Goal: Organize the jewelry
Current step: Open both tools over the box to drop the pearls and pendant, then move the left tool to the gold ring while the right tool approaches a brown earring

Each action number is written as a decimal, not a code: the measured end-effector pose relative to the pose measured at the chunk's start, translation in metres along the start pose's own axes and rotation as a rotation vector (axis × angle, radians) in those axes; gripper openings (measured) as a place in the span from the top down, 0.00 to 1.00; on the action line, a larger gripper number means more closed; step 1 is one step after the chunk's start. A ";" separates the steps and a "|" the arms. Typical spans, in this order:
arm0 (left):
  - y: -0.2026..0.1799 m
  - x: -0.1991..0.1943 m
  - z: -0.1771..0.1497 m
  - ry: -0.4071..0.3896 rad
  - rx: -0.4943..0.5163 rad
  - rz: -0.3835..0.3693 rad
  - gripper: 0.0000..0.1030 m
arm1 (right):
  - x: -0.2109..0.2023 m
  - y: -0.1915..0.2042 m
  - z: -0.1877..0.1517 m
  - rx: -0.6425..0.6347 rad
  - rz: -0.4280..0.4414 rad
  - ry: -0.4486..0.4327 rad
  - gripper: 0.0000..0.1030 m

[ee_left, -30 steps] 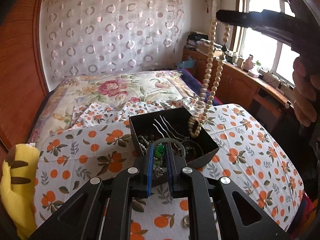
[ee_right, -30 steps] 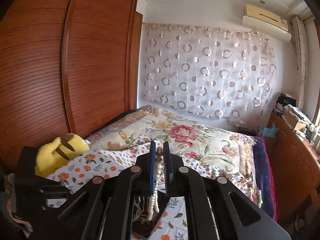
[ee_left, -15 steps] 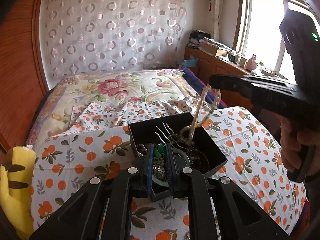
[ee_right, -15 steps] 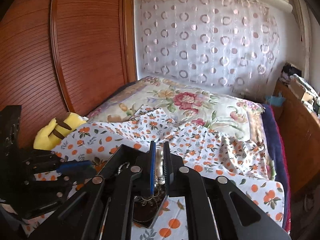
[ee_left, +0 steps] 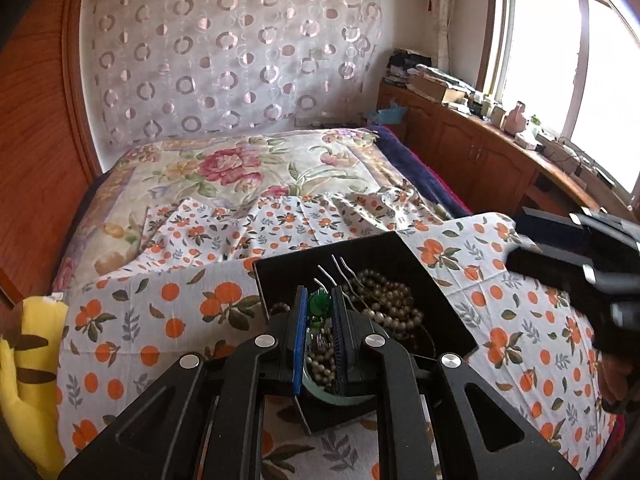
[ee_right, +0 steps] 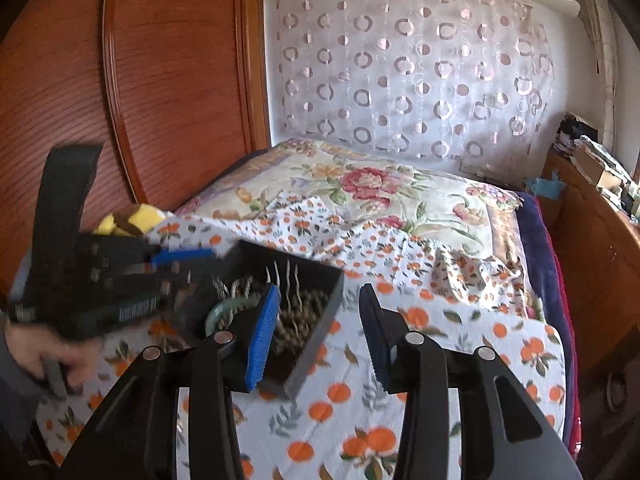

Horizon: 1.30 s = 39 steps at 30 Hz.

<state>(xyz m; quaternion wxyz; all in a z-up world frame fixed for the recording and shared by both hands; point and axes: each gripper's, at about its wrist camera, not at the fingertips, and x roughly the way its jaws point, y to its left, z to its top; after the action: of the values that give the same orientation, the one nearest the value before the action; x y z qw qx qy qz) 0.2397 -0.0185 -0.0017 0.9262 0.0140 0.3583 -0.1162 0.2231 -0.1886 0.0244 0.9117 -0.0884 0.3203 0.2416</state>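
Observation:
A black open box (ee_left: 412, 256) sits on the orange-print cloth and holds the beige bead necklace (ee_left: 390, 300), silver hairpins (ee_left: 340, 268) and a pale green bangle (ee_left: 340, 398). My left gripper (ee_left: 318, 308) is shut on a green pendant piece (ee_left: 319, 305) over the box's near part. My right gripper (ee_right: 320, 320) is open and empty, just right of the box (ee_right: 316, 332), with the necklace (ee_right: 296, 320) lying inside. The right gripper also shows blurred at the right edge of the left wrist view (ee_left: 576, 256).
The orange-print cloth (ee_left: 180, 304) covers the near bed; a floral quilt (ee_left: 224, 168) lies behind. A yellow plush toy (ee_left: 28, 364) sits at the left edge. A wooden cabinet (ee_left: 480, 160) with clutter runs under the window at right. A wooden wardrobe (ee_right: 140, 80) stands left.
My right gripper lowered the bead necklace into the box, opened and let it go, then drew back to the right. My left gripper stayed shut over the box.

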 end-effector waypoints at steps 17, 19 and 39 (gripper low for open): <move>-0.012 -0.034 -0.031 0.004 0.059 0.016 0.63 | -0.026 -0.010 -0.081 0.038 0.027 0.059 0.57; -0.014 -0.041 -0.041 0.009 0.066 0.006 0.61 | -0.029 -0.006 -0.089 0.033 0.034 0.072 0.57; -0.027 -0.048 -0.119 0.108 0.094 -0.068 0.49 | -0.029 0.024 -0.141 -0.079 0.067 0.215 0.57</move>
<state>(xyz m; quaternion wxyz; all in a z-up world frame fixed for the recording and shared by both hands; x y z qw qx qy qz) 0.1207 -0.0223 -0.0569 0.8993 0.0516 0.4023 -0.1633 0.1154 -0.2238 -0.0681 0.8593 -0.1386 0.4092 0.2736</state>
